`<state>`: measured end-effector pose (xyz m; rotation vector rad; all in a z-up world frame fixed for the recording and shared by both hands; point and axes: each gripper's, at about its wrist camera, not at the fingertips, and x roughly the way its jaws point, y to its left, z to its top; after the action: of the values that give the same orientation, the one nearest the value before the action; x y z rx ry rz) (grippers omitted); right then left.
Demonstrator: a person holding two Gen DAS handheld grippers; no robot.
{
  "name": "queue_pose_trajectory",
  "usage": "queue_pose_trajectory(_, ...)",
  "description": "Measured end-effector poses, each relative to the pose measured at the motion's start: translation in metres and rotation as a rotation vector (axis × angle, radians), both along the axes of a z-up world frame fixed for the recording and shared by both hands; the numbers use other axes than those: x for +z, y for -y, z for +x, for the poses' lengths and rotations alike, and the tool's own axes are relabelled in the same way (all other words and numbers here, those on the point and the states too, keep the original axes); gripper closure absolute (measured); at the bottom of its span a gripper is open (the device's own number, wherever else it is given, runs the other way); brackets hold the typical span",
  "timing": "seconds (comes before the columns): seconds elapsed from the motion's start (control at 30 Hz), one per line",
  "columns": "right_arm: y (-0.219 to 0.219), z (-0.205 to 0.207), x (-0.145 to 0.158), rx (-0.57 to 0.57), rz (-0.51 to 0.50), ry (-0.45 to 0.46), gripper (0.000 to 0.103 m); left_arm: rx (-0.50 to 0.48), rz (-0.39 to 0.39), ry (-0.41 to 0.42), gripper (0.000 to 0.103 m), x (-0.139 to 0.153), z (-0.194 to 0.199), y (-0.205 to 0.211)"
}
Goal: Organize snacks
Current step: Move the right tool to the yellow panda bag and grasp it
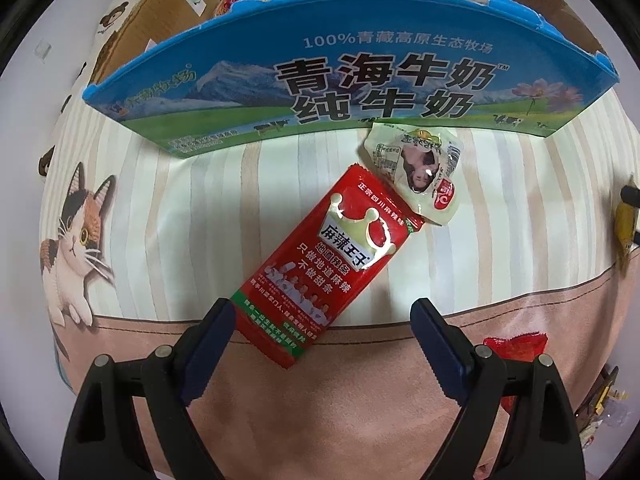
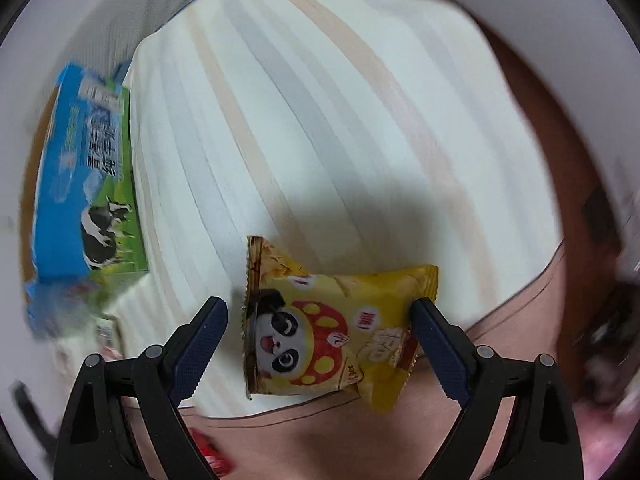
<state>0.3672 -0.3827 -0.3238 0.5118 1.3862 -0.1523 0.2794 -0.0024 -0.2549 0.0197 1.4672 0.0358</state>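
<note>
In the left wrist view a long red snack packet (image 1: 324,264) lies on the striped cloth, its near end between the open fingers of my left gripper (image 1: 322,316). A small pale packet (image 1: 420,170) lies at its far end, against the blue milk carton box (image 1: 320,76) that holds several snacks. In the right wrist view a yellow panda snack packet (image 2: 332,328) sits between the wide-open fingers of my right gripper (image 2: 320,312); the right finger (image 2: 430,320) touches its edge, the left finger is apart from it. The box (image 2: 84,176) is at the left.
A brown cardboard box (image 1: 172,4) stands behind the blue one. Another red packet (image 1: 516,344) lies at the lower right of the cat-print cloth (image 1: 80,236). A red packet (image 2: 212,452) also shows below my right gripper. The right wrist view is blurred at its edges.
</note>
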Motion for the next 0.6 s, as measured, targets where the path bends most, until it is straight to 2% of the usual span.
queue_pose_trajectory(0.1, -0.013, -0.020, -0.002, 0.019, 0.091, 0.004, 0.008, 0.004, -0.003, -0.004, 0.014, -0.004, -0.001, -0.005)
queue_pose_trajectory(0.2, -0.027, -0.033, 0.012, 0.062, 0.093, 0.018, 0.008, 0.011, 0.000, 0.001, 0.014, -0.005, -0.004, -0.011)
queue_pose_trajectory(0.3, -0.048, -0.025, 0.033, 0.176, -0.040, 0.049, 0.007, 0.017, -0.001, 0.010, 0.014, -0.001, -0.002, -0.016)
queue_pose_trajectory(0.37, -0.064, -0.016, 0.036, 0.290, -0.178, 0.042, 0.007, 0.014, 0.001, 0.016, 0.014, 0.000, 0.000, -0.020)
queue_pose_trajectory(0.4, -0.064, -0.004, 0.037, 0.329, -0.205, 0.033, 0.007, 0.011, 0.004, 0.017, 0.014, 0.000, 0.001, -0.020)
queue_pose_trajectory(0.5, -0.082, 0.025, 0.011, 0.459, -0.232, -0.023, 0.007, 0.001, 0.005, 0.016, 0.014, 0.001, 0.004, -0.019)
queue_pose_trajectory(0.6, -0.077, 0.032, -0.011, 0.453, -0.210, -0.076, 0.008, -0.042, 0.002, 0.004, 0.014, -0.003, 0.009, -0.014)
